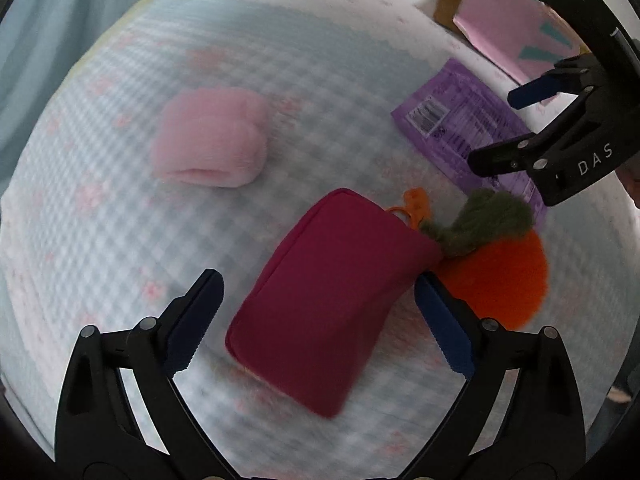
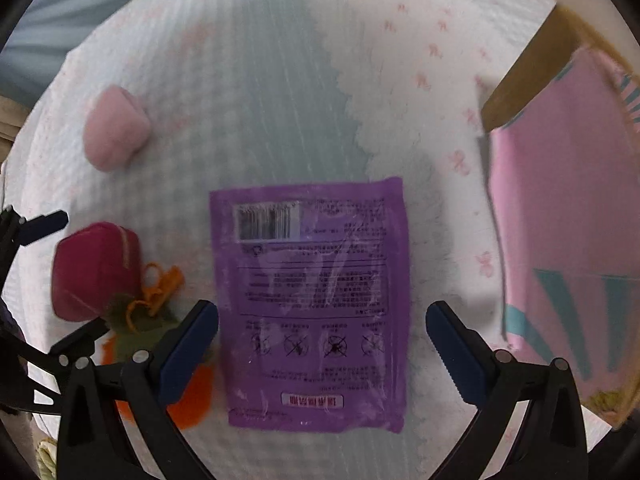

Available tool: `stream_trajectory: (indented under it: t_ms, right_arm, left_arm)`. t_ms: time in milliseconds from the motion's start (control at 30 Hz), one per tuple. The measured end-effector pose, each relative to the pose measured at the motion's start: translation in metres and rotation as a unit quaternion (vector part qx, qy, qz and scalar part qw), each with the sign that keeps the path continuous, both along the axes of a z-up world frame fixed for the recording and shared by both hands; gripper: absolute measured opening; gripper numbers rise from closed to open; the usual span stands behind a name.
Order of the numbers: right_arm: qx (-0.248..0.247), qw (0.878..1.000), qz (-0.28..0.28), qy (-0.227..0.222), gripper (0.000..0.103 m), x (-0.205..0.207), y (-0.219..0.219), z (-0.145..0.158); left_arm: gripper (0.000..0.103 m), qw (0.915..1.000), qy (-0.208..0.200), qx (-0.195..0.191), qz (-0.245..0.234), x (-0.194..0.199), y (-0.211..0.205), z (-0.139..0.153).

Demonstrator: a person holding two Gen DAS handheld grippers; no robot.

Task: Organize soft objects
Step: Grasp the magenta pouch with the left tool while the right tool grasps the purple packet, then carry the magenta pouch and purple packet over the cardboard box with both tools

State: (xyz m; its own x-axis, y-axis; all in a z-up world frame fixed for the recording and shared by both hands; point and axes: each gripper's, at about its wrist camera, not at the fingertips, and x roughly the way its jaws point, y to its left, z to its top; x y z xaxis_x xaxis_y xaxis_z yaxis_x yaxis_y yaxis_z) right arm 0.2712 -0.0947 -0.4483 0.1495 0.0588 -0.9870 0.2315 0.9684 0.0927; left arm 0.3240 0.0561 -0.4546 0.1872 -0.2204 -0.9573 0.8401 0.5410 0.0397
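My left gripper (image 1: 318, 322) is open and straddles a magenta zip pouch (image 1: 328, 300) lying on the bed cover; it also shows in the right wrist view (image 2: 96, 270). An orange plush with a green top (image 1: 496, 256) lies right of the pouch and touches it. A folded pink cloth (image 1: 210, 140) lies farther off to the left. My right gripper (image 2: 322, 352) is open over a flat purple packet (image 2: 316, 304). The right gripper (image 1: 504, 128) also shows in the left wrist view, above the packet (image 1: 460, 124).
A cardboard box with a pink and teal flap (image 2: 560, 208) stands open at the right; it also shows in the left wrist view (image 1: 508, 24). The bed cover (image 2: 280, 80) is pale blue and white with pink bows. Its edge drops off at the far left.
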Motion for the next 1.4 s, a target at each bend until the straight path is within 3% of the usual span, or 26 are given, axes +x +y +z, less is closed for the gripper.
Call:
stream_trajectory:
  t_ms: [167,233,333,433,567,733,800,900,1133,1400]
  right_arm:
    - [0.005,1.000,0.003,0.026,0.103,0.002,0.010,-0.019]
    - [-0.021,0.999,0.019,0.027,0.103,0.002,0.019,-0.024]
    - [-0.016,1.000,0.014,0.016,0.101,0.000,0.019,-0.025]
    - [-0.012,1.000,0.000,0.013,0.090,-0.001,0.013,-0.023]
    - [-0.013,1.000,0.006,0.002,0.064,-0.003,0.015,-0.015]
    - [-0.016,1.000,0.023,-0.009,0.046,-0.002,0.027,-0.010]
    - [-0.012,1.000,0.022,-0.017,0.032,-0.003,0.029,-0.008]
    - [0.000,0.999,0.019,-0.028,0.024,-0.005,0.025,-0.001]
    - [0.018,0.999,0.010,-0.043,0.021,0.000,0.013,0.016]
    - [0.024,0.997,0.012,-0.074,0.021,-0.011,0.009,0.071]
  left_arm:
    - [0.087,0.9992,0.006,0.024,-0.033,-0.005,-0.005,-0.017]
    - [0.085,0.9991,0.003,0.022,-0.036,-0.006,-0.006,-0.019]
    - [0.078,0.9996,0.007,0.009,-0.027,-0.004,-0.005,-0.017]
    - [0.073,0.9999,0.013,-0.002,-0.010,0.000,-0.002,-0.014]
    - [0.063,0.9996,0.017,-0.015,0.015,0.001,-0.001,-0.008]
    - [0.054,0.9975,0.021,-0.035,0.057,0.002,0.005,0.000]
    - [0.052,0.9966,0.021,-0.040,0.070,0.009,0.004,0.002]
    - [0.048,0.9944,0.023,-0.049,0.091,0.009,0.009,0.007]
    - [0.045,0.9901,0.013,-0.052,0.130,0.010,0.030,0.026]
    - [0.045,0.9821,-0.007,-0.075,0.173,-0.002,0.060,0.086]
